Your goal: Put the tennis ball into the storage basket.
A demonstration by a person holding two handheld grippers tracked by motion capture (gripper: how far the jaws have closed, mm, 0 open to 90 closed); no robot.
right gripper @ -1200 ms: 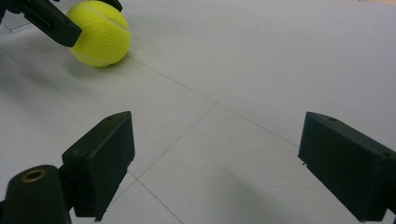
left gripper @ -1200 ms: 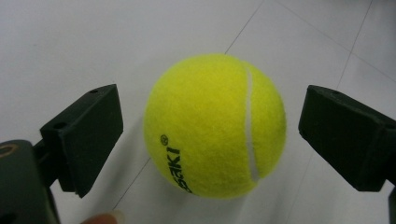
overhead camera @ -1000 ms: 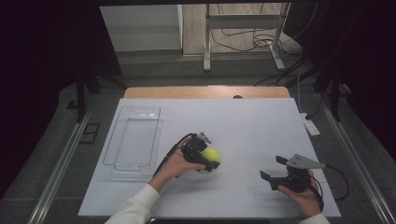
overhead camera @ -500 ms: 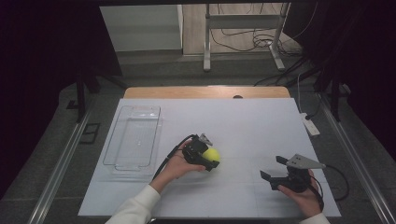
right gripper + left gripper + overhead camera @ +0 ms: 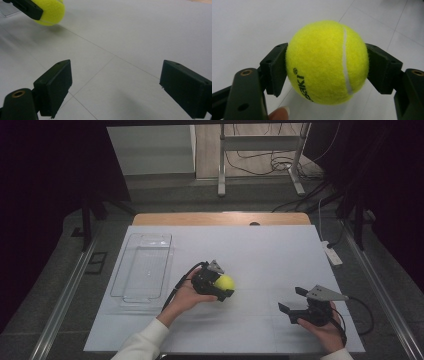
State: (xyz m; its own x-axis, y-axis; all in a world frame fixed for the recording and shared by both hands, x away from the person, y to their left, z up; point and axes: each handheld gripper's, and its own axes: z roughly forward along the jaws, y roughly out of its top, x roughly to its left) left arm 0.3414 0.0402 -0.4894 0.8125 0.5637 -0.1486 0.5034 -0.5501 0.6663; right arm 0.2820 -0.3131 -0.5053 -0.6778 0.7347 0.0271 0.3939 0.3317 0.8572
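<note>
My left tongs (image 5: pixel 327 72) grip the tennis ball (image 5: pixel 327 62), hiding part of its lettering. My right tongs (image 5: pixel 115 87) gape over the white table (image 5: pixel 280 255); the room is dark.

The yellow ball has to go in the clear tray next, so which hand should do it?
Probably the left. Its claw is shut on the tennis ball, and the clear tray lies on that side. The right claw is open, apart from both.

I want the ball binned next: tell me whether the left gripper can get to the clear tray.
Probably yes: the left gripper, shut on the tennis ball, has bare table between it and the clear tray beside it.
</note>
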